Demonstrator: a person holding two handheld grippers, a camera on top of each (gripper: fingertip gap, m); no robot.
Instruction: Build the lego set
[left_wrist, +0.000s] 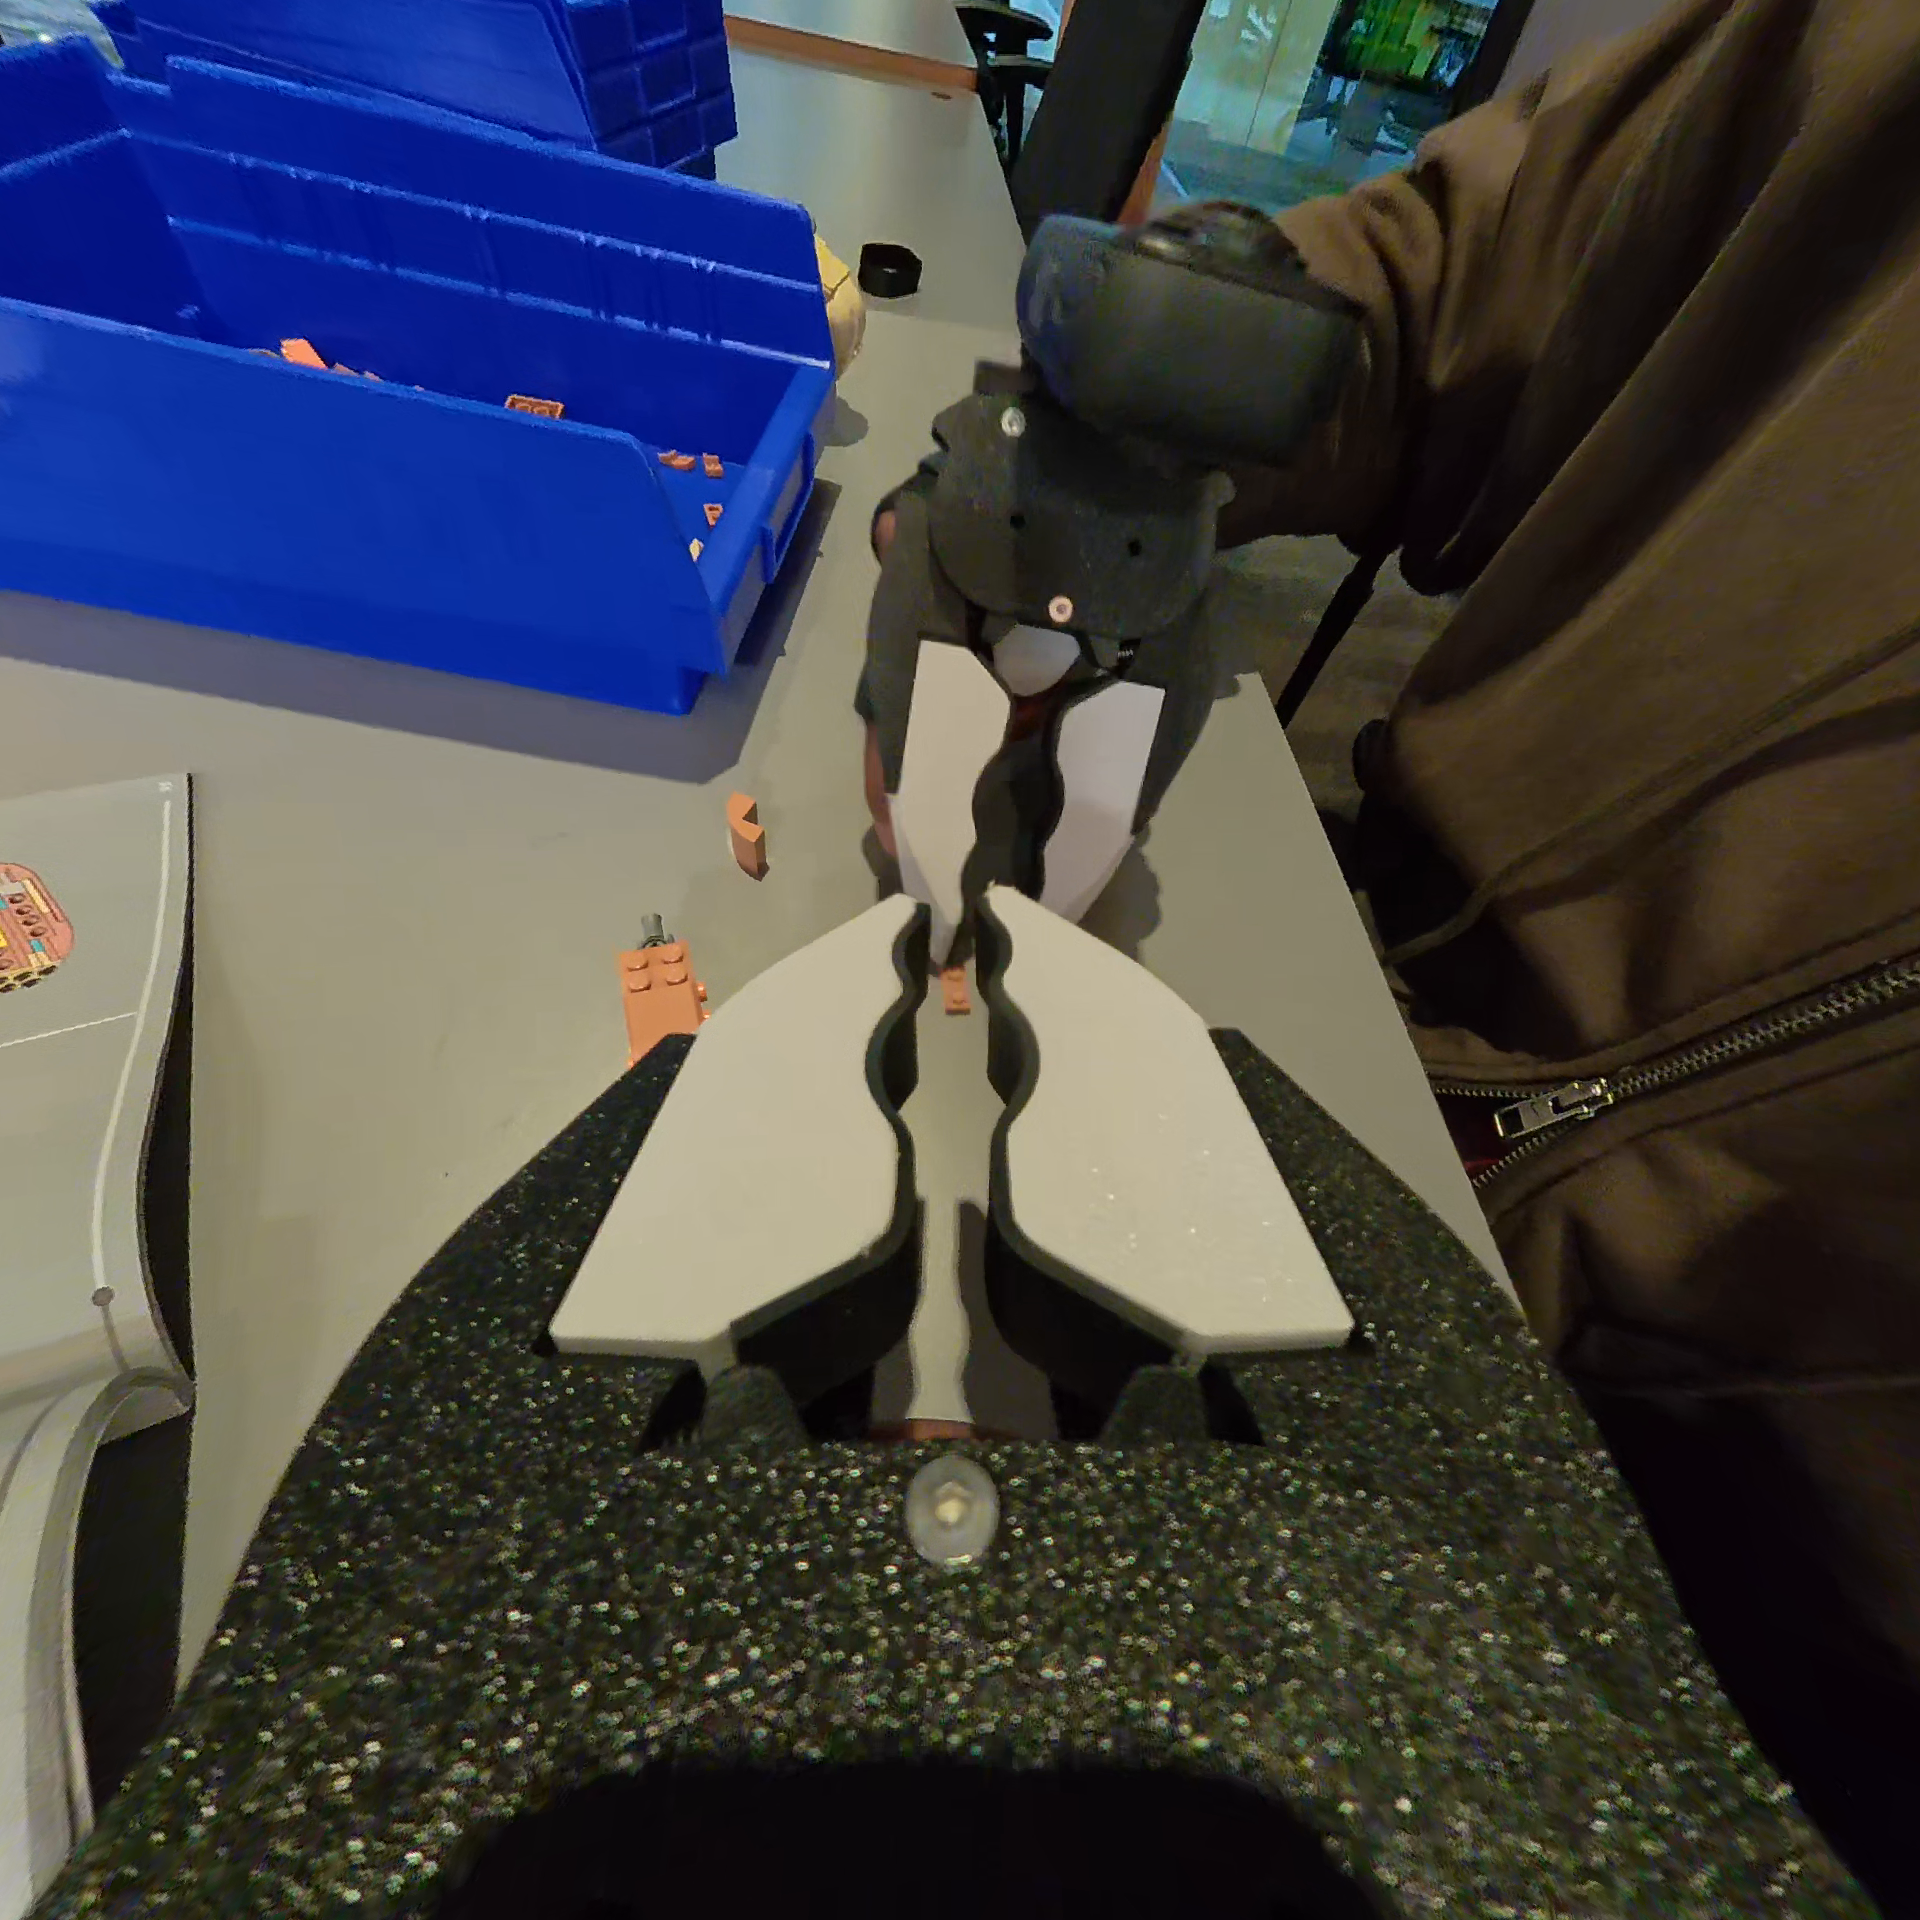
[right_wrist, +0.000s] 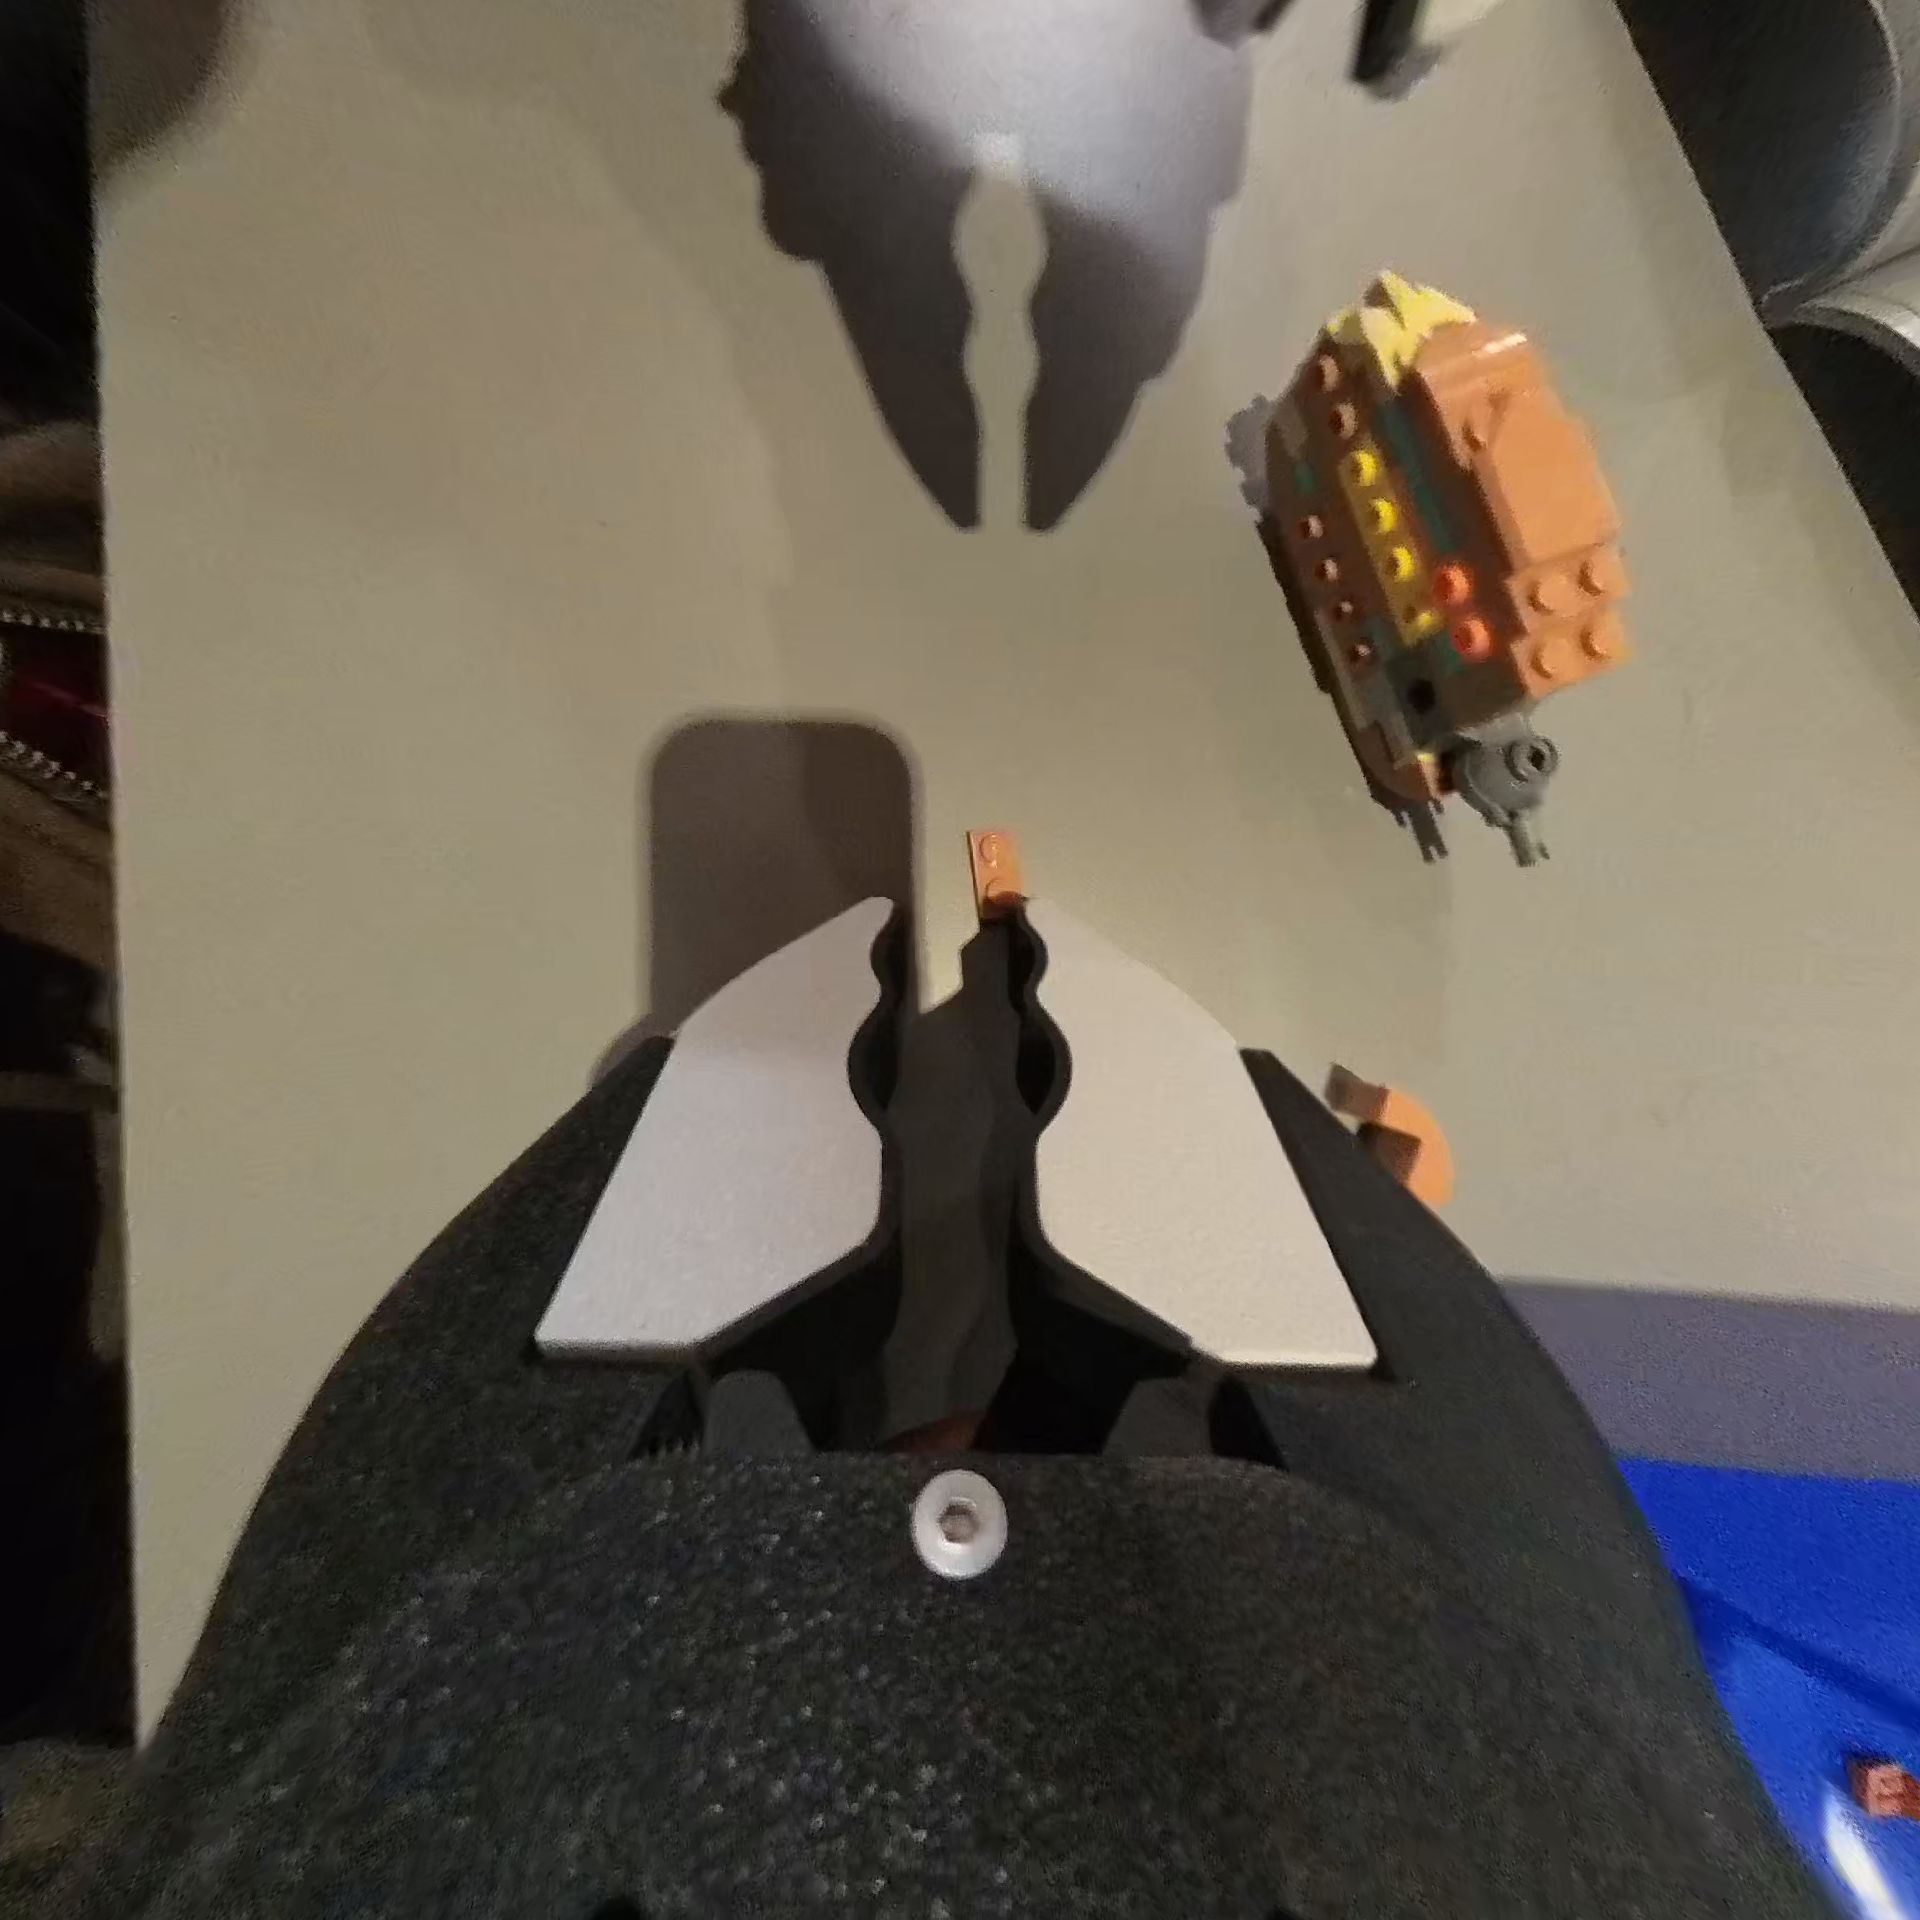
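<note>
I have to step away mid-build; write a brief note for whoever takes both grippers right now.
Right gripper: open, tips down at the small orange plate lying on the table, not clamped.
Left gripper: open, empty, facing the same plate.
Part-built model lies on the table apart from the plate; a curved orange piece beside it; spare pieces in the blue bin.
Left: pick up the plate, fit it to the model.

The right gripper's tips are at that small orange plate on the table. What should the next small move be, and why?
Probably close the right gripper on the small orange plate: its fingers stand slightly apart, the plate lies flat just beyond the tips, and the partly built model waits nearby.
</note>
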